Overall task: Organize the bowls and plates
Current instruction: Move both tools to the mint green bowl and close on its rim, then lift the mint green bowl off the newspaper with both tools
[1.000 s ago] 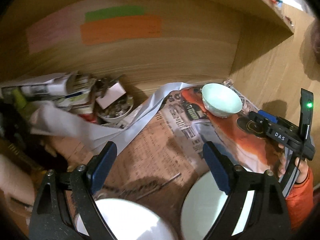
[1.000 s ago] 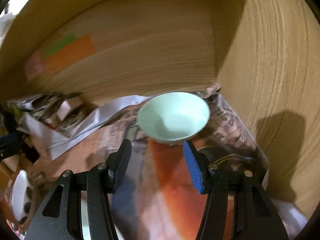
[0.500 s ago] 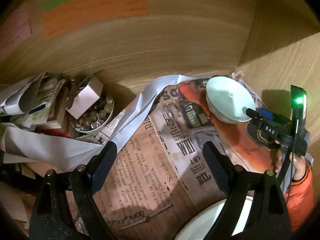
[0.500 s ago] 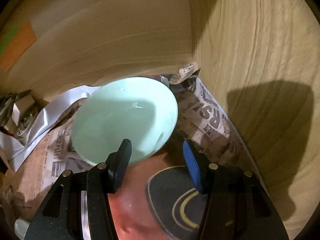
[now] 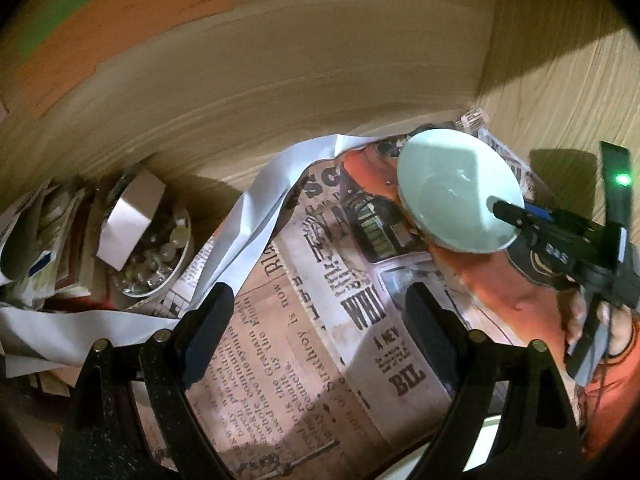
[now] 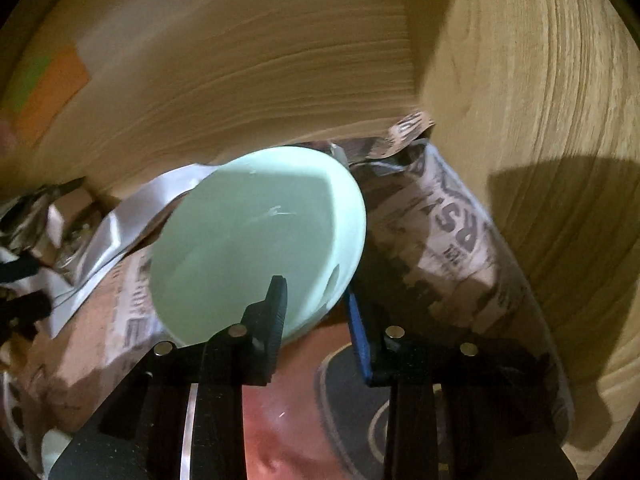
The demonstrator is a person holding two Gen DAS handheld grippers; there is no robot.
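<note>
**Thin Grip on a Tilted Bowl**

While the right tool (image 6: 316,312) had its two fingers pinched on the rim of the pale green bowl (image 6: 256,240), one finger inside the wall and the blue-padded one outside, the hold looked slim. The bowl sat tilted at the back right corner of the shelf, over the newspaper (image 5: 320,320) lining it, and whether its base touched the paper could not be told.

The first risk, as I judged it, was rotation: gripped at one edge only, a glazed bowl could swing down between the pads and slip out. A quick lift or twist would cause that. The second was the corner itself (wooden walls close on two sides), where a swing of the far rim could knock the panel.

The left tool (image 5: 316,312) hung wide open with nothing between its fingers, hovering above the newspaper. Over to the left lay a small dish of bits (image 5: 160,256) and a loose grey strip (image 5: 256,216); a careless sweep that way could snag the strip and drag the clutter along.
</note>
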